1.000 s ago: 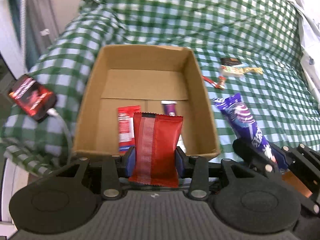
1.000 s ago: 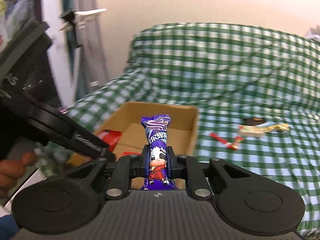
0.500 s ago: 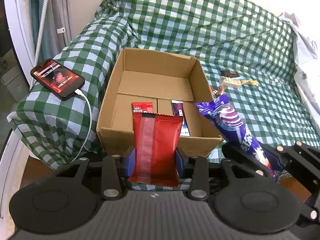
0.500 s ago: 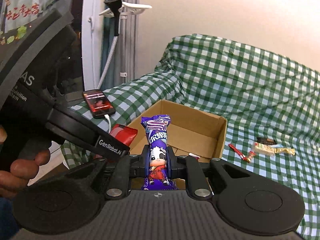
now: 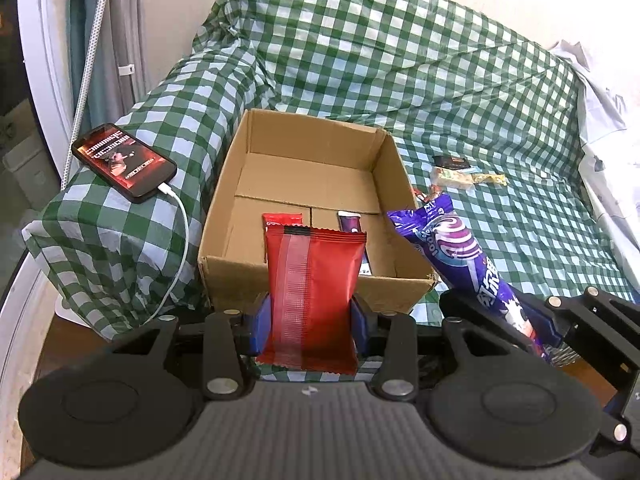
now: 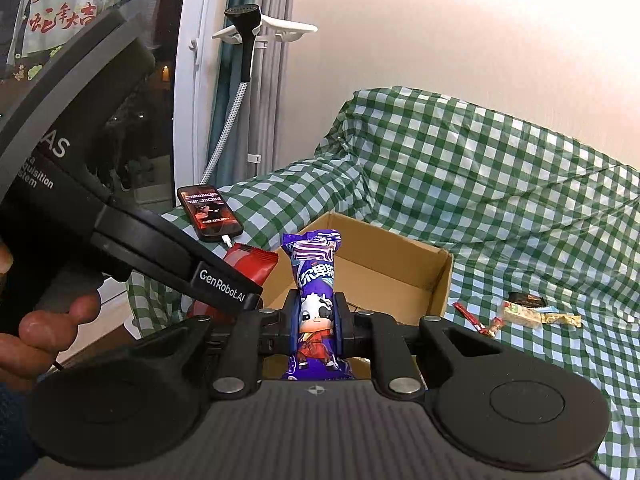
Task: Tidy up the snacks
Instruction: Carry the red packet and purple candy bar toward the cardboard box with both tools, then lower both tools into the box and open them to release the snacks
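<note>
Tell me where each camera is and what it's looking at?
Left wrist: on the left gripper, looking down at the cardboard box; its pads clamp a red packet.
Right wrist: on the right gripper, looking more level at the wall and sofa; it grips a purple packet, a hand shows.
Shared: box, phone, loose snacks.

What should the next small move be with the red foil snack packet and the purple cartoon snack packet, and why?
Probably carry both forward over the open brown cardboard box. The left gripper is clamped on the red foil snack packet and the right gripper on the purple cartoon snack packet, both short of the box's near wall, so releasing now would likely miss it.
</note>
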`<state>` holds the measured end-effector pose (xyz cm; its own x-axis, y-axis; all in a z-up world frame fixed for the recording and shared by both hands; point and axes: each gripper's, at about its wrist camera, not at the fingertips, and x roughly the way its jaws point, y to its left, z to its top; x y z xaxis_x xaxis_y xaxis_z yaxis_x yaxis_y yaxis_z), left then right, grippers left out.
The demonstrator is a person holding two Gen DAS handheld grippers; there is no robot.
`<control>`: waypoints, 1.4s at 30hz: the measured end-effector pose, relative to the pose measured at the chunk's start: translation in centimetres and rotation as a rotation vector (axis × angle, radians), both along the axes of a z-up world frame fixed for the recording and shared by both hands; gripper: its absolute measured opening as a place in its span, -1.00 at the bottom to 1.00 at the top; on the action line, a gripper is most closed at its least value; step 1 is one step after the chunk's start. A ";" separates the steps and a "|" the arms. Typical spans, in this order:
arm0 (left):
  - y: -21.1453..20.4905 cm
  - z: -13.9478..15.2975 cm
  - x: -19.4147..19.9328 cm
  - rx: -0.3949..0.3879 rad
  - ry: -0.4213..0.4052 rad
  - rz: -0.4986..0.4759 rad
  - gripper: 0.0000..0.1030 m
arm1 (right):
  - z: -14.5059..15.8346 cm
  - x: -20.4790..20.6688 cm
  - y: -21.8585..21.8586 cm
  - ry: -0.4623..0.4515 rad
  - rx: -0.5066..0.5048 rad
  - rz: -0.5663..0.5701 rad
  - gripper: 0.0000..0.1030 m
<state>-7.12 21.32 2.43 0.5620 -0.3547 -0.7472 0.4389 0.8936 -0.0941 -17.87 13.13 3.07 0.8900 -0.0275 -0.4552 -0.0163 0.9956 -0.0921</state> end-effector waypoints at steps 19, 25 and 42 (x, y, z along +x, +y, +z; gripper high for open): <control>-0.2 -0.5 0.5 0.011 0.014 -0.003 -0.12 | -0.1 0.4 -0.2 0.018 0.009 -0.001 -0.67; -0.2 -0.7 0.7 0.013 0.022 -0.001 -0.12 | -0.2 0.7 -0.3 0.027 0.012 0.001 -0.67; -0.3 -1.5 1.6 0.021 0.045 -0.005 -0.12 | -0.8 1.5 -0.1 0.059 0.023 -0.009 -0.67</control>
<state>-5.54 21.05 0.90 0.5258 -0.3414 -0.7791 0.4394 0.8933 -0.0948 -16.41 13.03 2.24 0.8614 -0.0241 -0.5074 -0.0122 0.9976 -0.0682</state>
